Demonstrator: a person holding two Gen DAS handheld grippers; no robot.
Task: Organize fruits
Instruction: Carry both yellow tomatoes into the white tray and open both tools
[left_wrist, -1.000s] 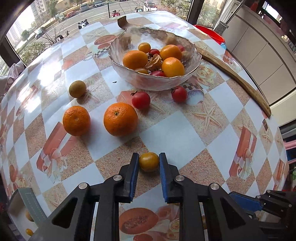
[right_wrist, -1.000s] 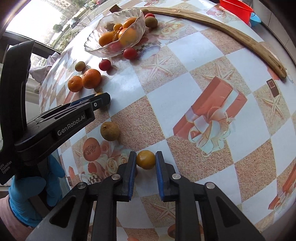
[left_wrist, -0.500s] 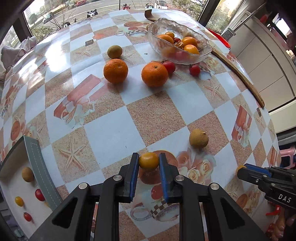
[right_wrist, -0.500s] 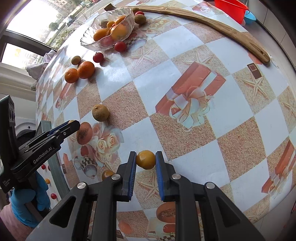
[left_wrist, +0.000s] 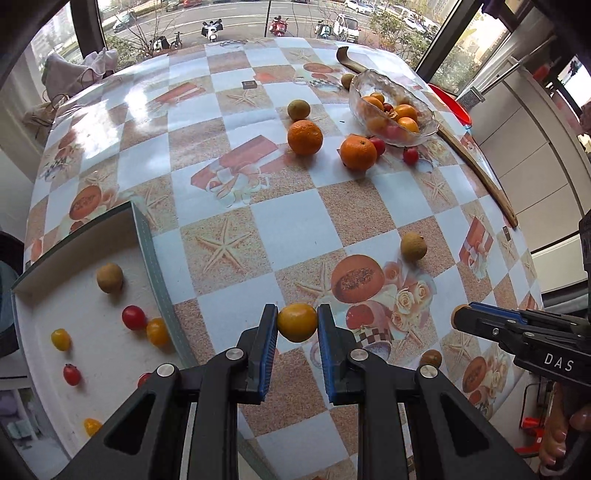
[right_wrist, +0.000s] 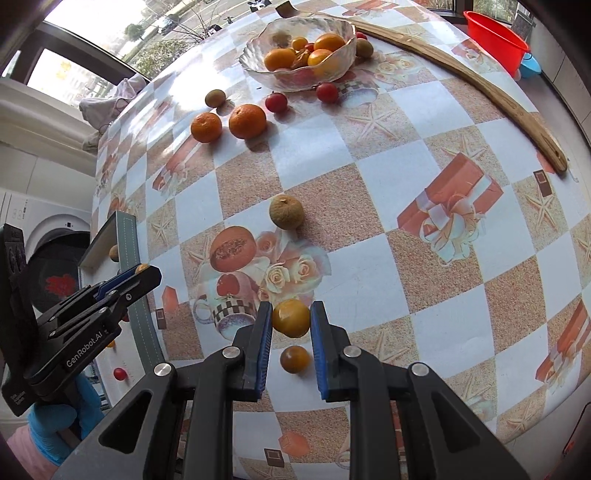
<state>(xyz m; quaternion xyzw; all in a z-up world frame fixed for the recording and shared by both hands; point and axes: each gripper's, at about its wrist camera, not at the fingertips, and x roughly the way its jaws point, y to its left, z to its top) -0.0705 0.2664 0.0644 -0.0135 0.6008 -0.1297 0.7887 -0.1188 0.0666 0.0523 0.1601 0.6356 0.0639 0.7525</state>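
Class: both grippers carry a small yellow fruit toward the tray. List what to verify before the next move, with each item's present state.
1. Left gripper shut on its yellow fruit: ok.
2. Right gripper shut on the second yellow fruit: ok.
3. Left fruit over the tray: not ok, beside it.
4. Free space in the tray: ok.
5. Loose yellow fruit under the right gripper unhit: cannot tell.

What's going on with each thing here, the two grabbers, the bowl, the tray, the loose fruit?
Left gripper: shut on a yellow fruit, held above the table.
Right gripper: shut on another yellow fruit.
Glass bowl: upright, holding fruit.
White tray: on the table edge, several small fruits inside.
Two oranges: loose on the table.
Brown fruit: loose mid-table.
Small amber fruit: on the table below the right gripper.
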